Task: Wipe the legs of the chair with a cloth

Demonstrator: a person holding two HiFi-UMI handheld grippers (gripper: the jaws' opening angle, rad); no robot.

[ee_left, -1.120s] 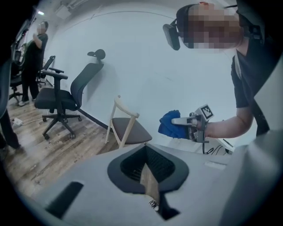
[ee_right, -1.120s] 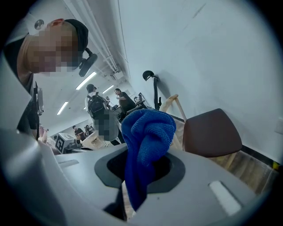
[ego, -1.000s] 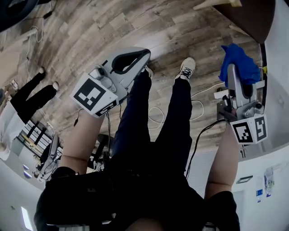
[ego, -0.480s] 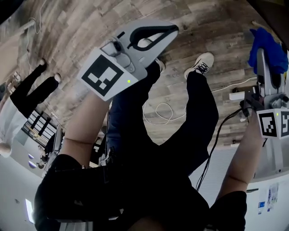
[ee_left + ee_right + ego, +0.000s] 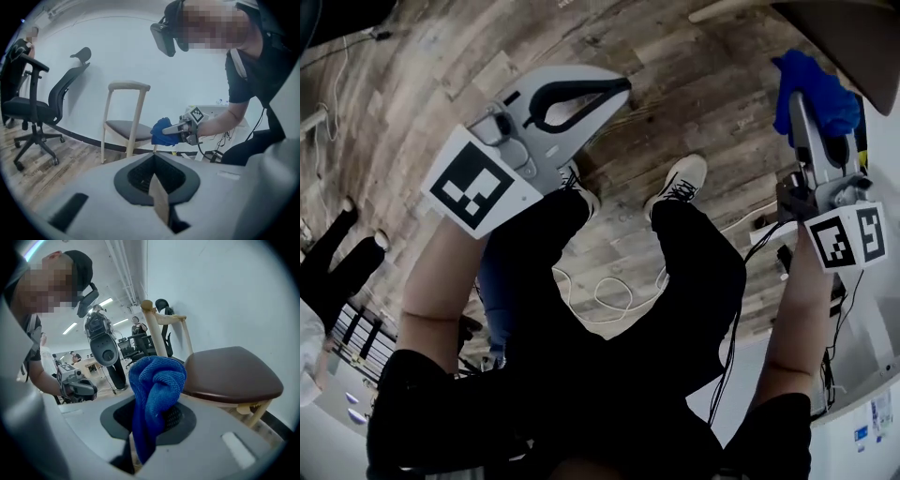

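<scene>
Evidently the right gripper point(image 5: 140, 446) is clamped on the bunched blue terry cloth point(image 5: 157, 385), which stands up out of the jaws in a loose wad; that hold looks meant to leave a soft pad leading for rubbing. The left gripper point(image 5: 159, 201) has its jaws closed together with nothing between them. It hangs out to the side over the grey wood-plank floor point(image 5: 694, 84), apparently just kept out of the way. Just beyond the cloth stands the pale wooden chair with a brown padded seat point(image 5: 229, 373). Cloth and chair are near but apart, and the chair's light wooden legs point(image 5: 131, 140) are untouched, so I judge the wiping not yet begun, with the cloth held level with the seat, not down at the legs. Farther off is a black office swivel chair point(image 5: 28, 104). No brand or wording is legible: the black-and-white square markers point(image 5: 478, 183) on the gripper cubes carry patterns only, and the small wall labels point(image 5: 862, 433) are too tiny to read.
</scene>
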